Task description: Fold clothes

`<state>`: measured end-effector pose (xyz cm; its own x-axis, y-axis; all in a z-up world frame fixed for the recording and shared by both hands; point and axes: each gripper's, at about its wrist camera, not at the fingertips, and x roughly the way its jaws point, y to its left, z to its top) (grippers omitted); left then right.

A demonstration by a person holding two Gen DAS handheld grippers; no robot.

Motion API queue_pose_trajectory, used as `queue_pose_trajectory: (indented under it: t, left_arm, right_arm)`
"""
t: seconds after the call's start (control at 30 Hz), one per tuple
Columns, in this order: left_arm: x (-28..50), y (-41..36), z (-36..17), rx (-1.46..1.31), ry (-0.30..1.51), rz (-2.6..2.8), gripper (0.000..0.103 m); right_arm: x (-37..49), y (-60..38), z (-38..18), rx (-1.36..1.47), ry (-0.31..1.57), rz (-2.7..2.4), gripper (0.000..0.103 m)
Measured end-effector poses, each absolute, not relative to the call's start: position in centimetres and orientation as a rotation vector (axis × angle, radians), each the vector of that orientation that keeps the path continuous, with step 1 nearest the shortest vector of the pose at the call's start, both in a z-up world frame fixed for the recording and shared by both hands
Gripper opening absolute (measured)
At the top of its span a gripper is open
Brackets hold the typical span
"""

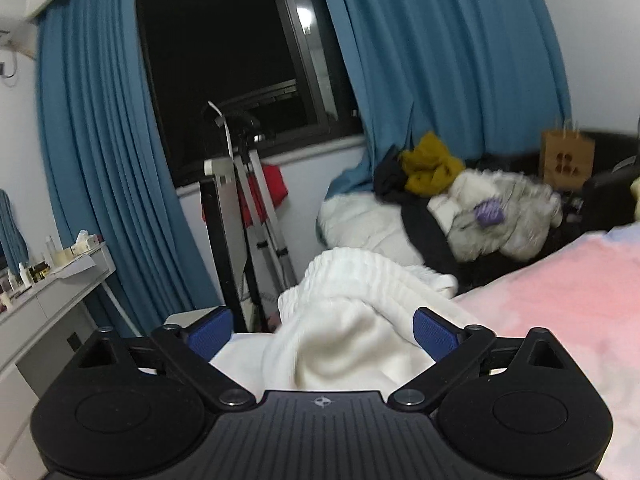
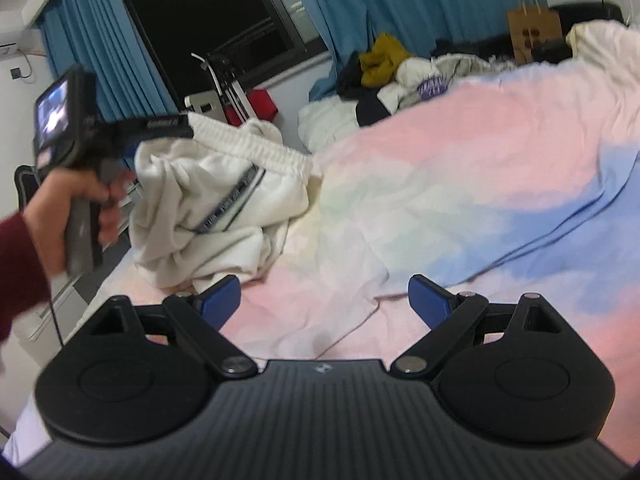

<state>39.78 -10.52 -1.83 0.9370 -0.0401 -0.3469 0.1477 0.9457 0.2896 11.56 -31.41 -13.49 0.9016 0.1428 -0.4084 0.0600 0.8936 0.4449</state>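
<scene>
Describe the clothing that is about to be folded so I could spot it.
Find the pink and blue bedspread. At its near left edge lies crumpled white pants, beside the left gripper. Unlike the clothes pile by the curtain, they have a dark side stripe.

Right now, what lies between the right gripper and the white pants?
Only bare bedsheet, as the right wrist view shows. The right gripper is open over it; the pants lie crumpled ahead, to its left.

White sweatpants [image 2: 224,196], crumpled (striped side), bed edge
</scene>
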Motion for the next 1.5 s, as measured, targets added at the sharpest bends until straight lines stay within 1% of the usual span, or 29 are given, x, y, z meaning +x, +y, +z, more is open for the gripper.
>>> queue_pose_trajectory:
  t: [0.07, 0.1, 0.13, 0.17, 0.23, 0.27, 0.3, 0.33, 0.43, 0.57, 0.77, 1.0, 1.1, 1.17, 1.27, 1.33, 1.37, 1.43, 1.5]
  left_arm:
    - [41.7, -10.9, -1.9, 0.332, 0.372, -0.103, 0.09]
    - [42.5, -11.1, -2.1, 0.337, 0.392, -0.125, 0.084]
    - [43.0, -11.4, -2.2, 0.354, 0.407, -0.142, 0.069]
    - [43.1, -11.7, -2.4, 0.376, 0.407, -0.149, 0.062]
    - [42.8, -12.3, -2.4, 0.39, 0.412, -0.168, 0.04]
    - [42.2, -12.3, -2.2, 0.374, 0.411, -0.176, 0.034]
    - [41.7, -12.4, -2.0, 0.359, 0.41, -0.185, 0.025]
    - [41.0, -12.5, -1.7, 0.342, 0.407, -0.193, 0.02]
    - [36.2, -12.3, 0.0, 0.257, 0.368, -0.234, 0.018]
    - [29.1, -11.8, 2.9, 0.231, 0.318, -0.31, 0.017]
    - [18.5, -7.9, 5.8, 0.154, 0.32, -0.365, 0.017]
    - [8.3, -0.1, -0.2, 0.01, 0.468, -0.339, 0.019]
    - [7.5, 3.5, -4.2, -0.055, 0.615, -0.291, 0.019]
    - [7.7, 5.8, -4.8, -0.132, 0.666, -0.286, 0.021]
    - [8.1, 9.2, -5.7, -0.248, 0.742, -0.277, 0.025]
    - [8.2, 11.4, -6.3, -0.322, 0.789, -0.272, 0.032]
    - [7.7, 11.8, -6.4, -0.328, 0.789, -0.277, 0.033]
    - [6.8, 12.1, -6.2, -0.32, 0.778, -0.276, 0.042]
    - [6.0, 12.0, -5.8, -0.296, 0.758, -0.265, 0.046]
  right_arm:
    - [12.2, -31.4, -14.3, 0.474, 0.464, 0.053, 0.092]
    - [12.5, -31.4, -14.7, 0.477, 0.471, 0.056, 0.092]
    - [12.7, -31.4, -14.9, 0.481, 0.478, 0.064, 0.092]
    - [12.7, -31.4, -15.0, 0.481, 0.476, 0.069, 0.092]
    - [12.8, -31.4, -15.1, 0.481, 0.471, 0.08, 0.092]
    - [12.6, -31.4, -15.0, 0.479, 0.464, 0.087, 0.092]
    - [12.4, -31.4, -14.8, 0.476, 0.457, 0.095, 0.092]
    - [12.2, -31.3, -14.7, 0.473, 0.45, 0.102, 0.092]
    - [11.6, -31.2, -14.2, 0.464, 0.429, 0.125, 0.092]
    - [10.4, -30.5, -13.1, 0.417, 0.362, 0.139, 0.092]
    - [8.2, -29.0, -11.4, 0.3, 0.263, 0.147, 0.092]
    - [5.5, -30.2, -9.5, 0.397, 0.271, 0.195, 0.092]
    - [5.3, -30.3, -9.4, 0.446, 0.338, 0.194, 0.092]
    - [5.6, -30.2, -9.8, 0.477, 0.403, 0.18, 0.092]
    - [6.2, -29.7, -10.7, 0.49, 0.484, 0.191, 0.092]
    - [6.5, -29.5, -11.3, 0.49, 0.523, 0.206, 0.092]
    - [6.5, -29.3, -11.6, 0.493, 0.539, 0.22, 0.092]
    - [6.7, -28.9, -12.2, 0.498, 0.573, 0.248, 0.092]
    - [7.1, -28.6, -12.5, 0.51, 0.605, 0.285, 0.092]
